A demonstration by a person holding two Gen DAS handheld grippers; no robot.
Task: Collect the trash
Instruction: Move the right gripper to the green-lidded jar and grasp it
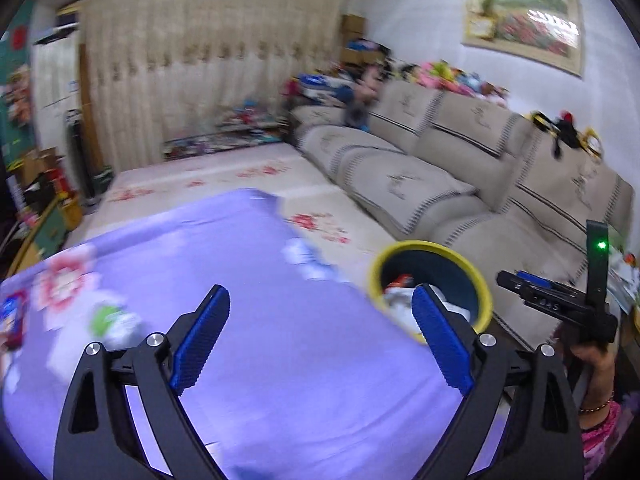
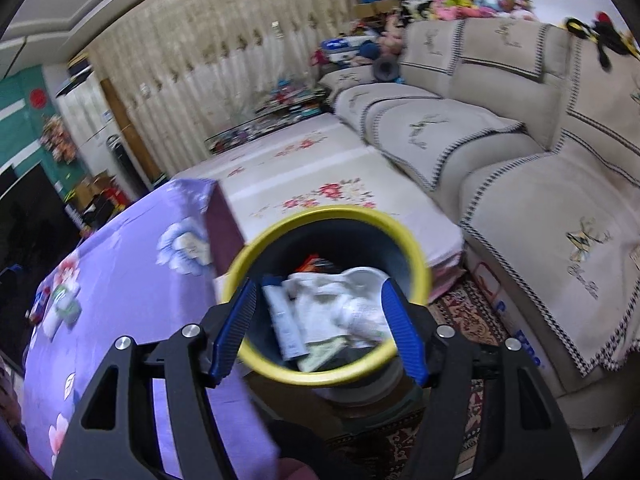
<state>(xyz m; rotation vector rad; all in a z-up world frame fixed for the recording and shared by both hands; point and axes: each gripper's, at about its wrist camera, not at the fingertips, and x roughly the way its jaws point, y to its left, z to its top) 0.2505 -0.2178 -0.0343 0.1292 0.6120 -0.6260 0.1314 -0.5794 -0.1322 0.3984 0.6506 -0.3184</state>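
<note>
Lying below right tool (image 2: 318, 322): trash bin (image 2: 280, 232)

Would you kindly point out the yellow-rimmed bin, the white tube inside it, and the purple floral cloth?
yellow-rimmed bin (image 2: 240, 264): right wrist view, rim.
white tube (image 2: 282, 320): right wrist view, body.
purple floral cloth (image 1: 248, 248): left wrist view, plain middle.

Yellow-rimmed bin (image 2: 416, 248) upright beside table, holding crumpled trash (image 2: 340, 304).
</note>
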